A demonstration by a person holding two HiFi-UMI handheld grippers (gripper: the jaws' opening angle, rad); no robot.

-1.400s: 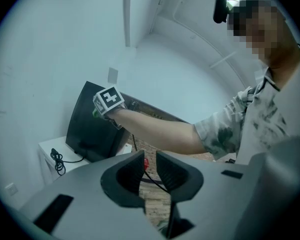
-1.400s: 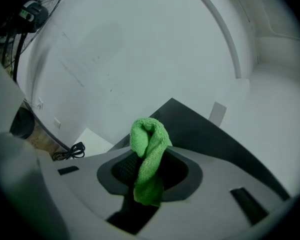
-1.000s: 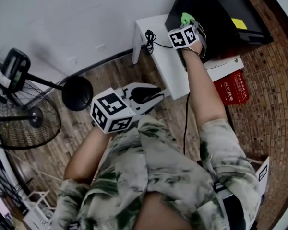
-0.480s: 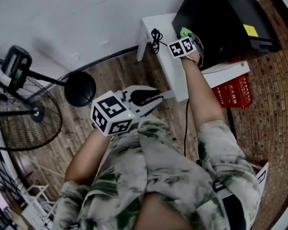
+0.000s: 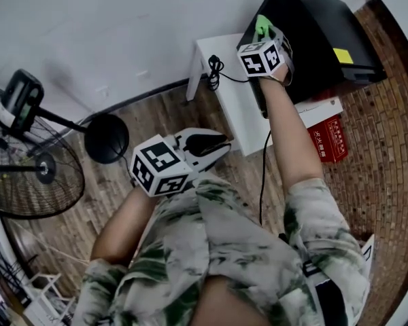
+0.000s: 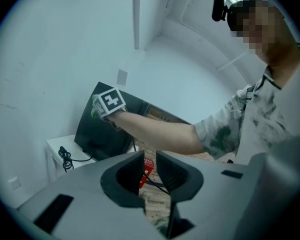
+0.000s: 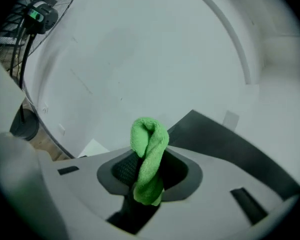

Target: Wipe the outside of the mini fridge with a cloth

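Note:
The black mini fridge point(image 5: 319, 32) stands on a low white table point(image 5: 234, 94) at the upper right of the head view. My right gripper point(image 5: 265, 38) is at the fridge's left side, near its top edge, shut on a green cloth point(image 5: 262, 26). In the right gripper view the cloth point(image 7: 149, 164) sticks up folded between the jaws, with the dark fridge point(image 7: 230, 144) just behind. My left gripper point(image 5: 214, 145) hangs in front of my body, away from the fridge. Its jaws are nearly together with nothing in them point(image 6: 149, 176).
A standing fan point(image 5: 27, 148) with a round black base point(image 5: 107, 138) is on the wooden floor at the left. A black cable point(image 5: 213, 66) lies coiled on the table. A red box point(image 5: 333, 138) sits on the floor by the table. The white wall is right behind.
The right gripper with the cloth has shifted slightly along the fridge's left side. The left gripper has hardly moved.

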